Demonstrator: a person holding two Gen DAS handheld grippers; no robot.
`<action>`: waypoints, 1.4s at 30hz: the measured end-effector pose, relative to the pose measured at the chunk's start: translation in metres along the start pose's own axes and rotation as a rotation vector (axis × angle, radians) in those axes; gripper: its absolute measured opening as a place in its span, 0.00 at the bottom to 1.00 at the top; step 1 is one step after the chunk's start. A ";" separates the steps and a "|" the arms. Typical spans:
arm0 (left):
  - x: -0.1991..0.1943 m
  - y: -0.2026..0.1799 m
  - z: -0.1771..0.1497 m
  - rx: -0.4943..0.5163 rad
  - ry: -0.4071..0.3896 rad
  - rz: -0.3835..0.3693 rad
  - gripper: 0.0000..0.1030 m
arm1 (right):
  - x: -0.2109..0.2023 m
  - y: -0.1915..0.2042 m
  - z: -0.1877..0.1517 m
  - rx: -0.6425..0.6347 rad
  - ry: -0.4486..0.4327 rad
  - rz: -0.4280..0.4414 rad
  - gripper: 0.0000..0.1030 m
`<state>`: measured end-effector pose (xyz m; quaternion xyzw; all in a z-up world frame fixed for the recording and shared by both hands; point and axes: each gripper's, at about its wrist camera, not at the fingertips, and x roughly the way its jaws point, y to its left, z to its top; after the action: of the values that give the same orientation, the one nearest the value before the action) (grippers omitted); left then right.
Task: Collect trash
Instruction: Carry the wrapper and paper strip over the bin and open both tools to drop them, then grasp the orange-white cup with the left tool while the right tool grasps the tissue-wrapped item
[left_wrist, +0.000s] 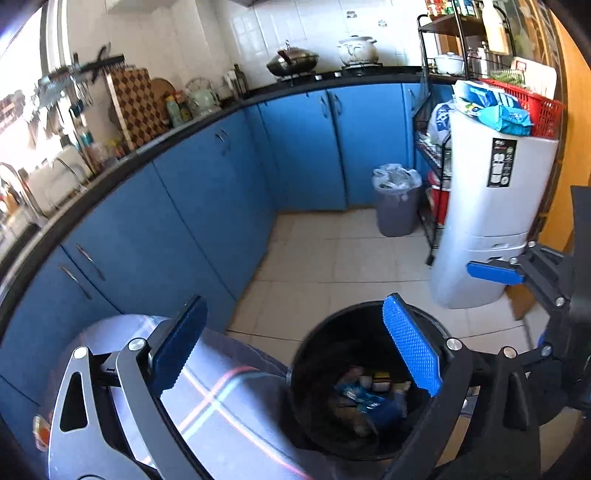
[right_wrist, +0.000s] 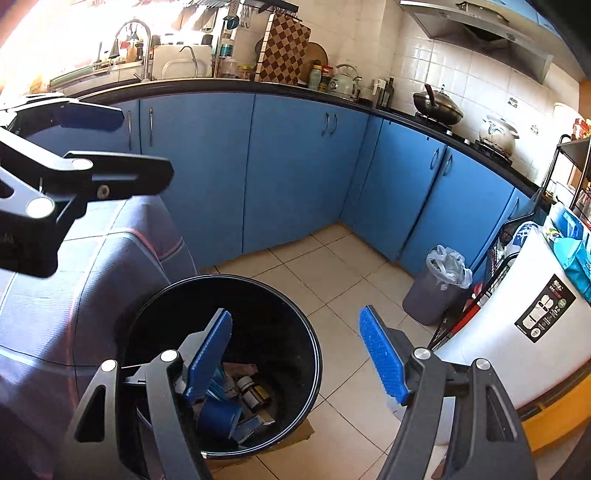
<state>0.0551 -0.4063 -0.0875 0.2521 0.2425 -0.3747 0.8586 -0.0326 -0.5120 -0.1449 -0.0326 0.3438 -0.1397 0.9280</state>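
Observation:
A black round trash bin (left_wrist: 314, 332) stands on the tiled floor. It holds several pieces of trash (left_wrist: 365, 398): blue wrappers, small bottles and boxes. It also shows in the right wrist view (right_wrist: 291, 317), with its trash (right_wrist: 243, 398). My left gripper (left_wrist: 295, 343) is open and empty, above the bin's left rim and the cloth-covered table (left_wrist: 221, 398). My right gripper (right_wrist: 295, 362) is open and empty, above the bin's right rim. The right gripper also shows in the left wrist view (left_wrist: 495, 273), and the left gripper in the right wrist view (right_wrist: 122, 147).
Blue kitchen cabinets (left_wrist: 295, 147) line the walls under a black counter. A grey bin with a plastic liner (left_wrist: 395, 199) stands in the corner. A white appliance (left_wrist: 491, 206) with blue packets on top and a wire rack (left_wrist: 432, 155) stand at the right.

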 end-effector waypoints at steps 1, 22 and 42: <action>-0.001 0.002 0.000 0.001 -0.001 0.004 0.92 | 0.000 0.002 0.001 0.000 -0.001 0.005 0.68; -0.083 0.189 -0.109 -0.207 0.072 0.371 0.93 | 0.004 0.177 0.070 -0.267 -0.088 0.292 0.68; -0.112 0.365 -0.244 -0.450 0.147 0.557 0.93 | 0.065 0.334 0.151 -0.351 -0.031 0.409 0.68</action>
<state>0.2118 0.0187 -0.1123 0.1396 0.3019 -0.0448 0.9420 0.1912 -0.2157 -0.1235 -0.1251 0.3481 0.1131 0.9222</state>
